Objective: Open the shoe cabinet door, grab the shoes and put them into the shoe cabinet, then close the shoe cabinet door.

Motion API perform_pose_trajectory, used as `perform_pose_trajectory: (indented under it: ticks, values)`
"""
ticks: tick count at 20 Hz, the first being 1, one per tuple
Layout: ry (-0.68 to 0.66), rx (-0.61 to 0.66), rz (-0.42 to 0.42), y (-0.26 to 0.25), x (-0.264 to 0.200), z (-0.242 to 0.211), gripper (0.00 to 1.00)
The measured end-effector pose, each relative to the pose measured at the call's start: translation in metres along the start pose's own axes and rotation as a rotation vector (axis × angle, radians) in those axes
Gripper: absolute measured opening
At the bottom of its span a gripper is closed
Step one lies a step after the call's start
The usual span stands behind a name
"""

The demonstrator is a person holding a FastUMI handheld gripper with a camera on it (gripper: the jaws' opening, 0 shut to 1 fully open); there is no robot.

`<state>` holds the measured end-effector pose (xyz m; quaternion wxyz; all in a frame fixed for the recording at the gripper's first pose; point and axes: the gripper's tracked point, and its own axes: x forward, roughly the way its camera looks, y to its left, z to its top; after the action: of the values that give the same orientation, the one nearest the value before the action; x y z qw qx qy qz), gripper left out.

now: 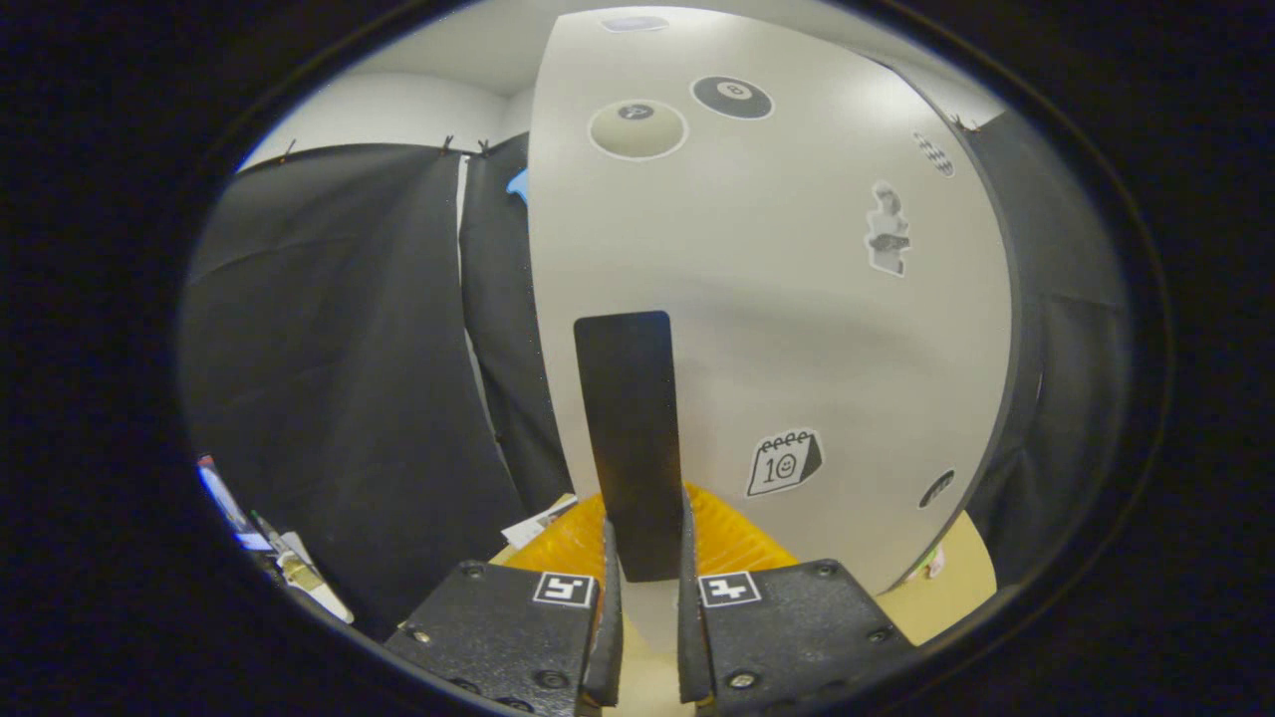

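— Gripping the door handle (pixel 630 438) is what the hand-held gripper (pixel 649 573) is at, as I read it: its fingers stand narrow, one to each side of the dark upright strip on the shoe cabinet door (pixel 767 299), and both seem to press on its lower end.

— So is this the opening or the closing step?

— I cannot tell. The pale door fills what lies ahead, stickers scattered over it, among them a calendar sticker (pixel 784 463) beside the handle and an eight-ball sticker (pixel 732 97) high up. Its dark edge shows on the far side from the booth's curtain (pixel 329 378), but not whether it sits flush or ajar.

— How would you do the swing well?

— Keep the grip low and square on the handle, and move along the arc the hinge allows rather than straight back; a straight pull would likely slide the fingers off a strip that thin. Keep it slow, since the panel looks light.

— And the cabinet's contents? The shoes?

— The door hides the inside, so what is in it I cannot say. No shoes that I can make out. Under the door's lower edge there is a ribbed orange thing (pixel 578 543) on the table (pixel 951 583), just beyond the fingers; what it is I cannot tell

— Anything to mind?

— That orange thing sits close under the door and may catch the swing
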<state>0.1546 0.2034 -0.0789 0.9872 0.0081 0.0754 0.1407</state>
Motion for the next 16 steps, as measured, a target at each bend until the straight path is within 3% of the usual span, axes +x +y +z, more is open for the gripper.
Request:
perform_pose_trajectory:
  ticks: [8,16]
  values:
    - [-0.008,-0.002,0.049,-0.035,-0.091,-0.025,0.24]
    - [-0.025,0.015,-0.011,-0.11,-0.187,-0.043,0.21]
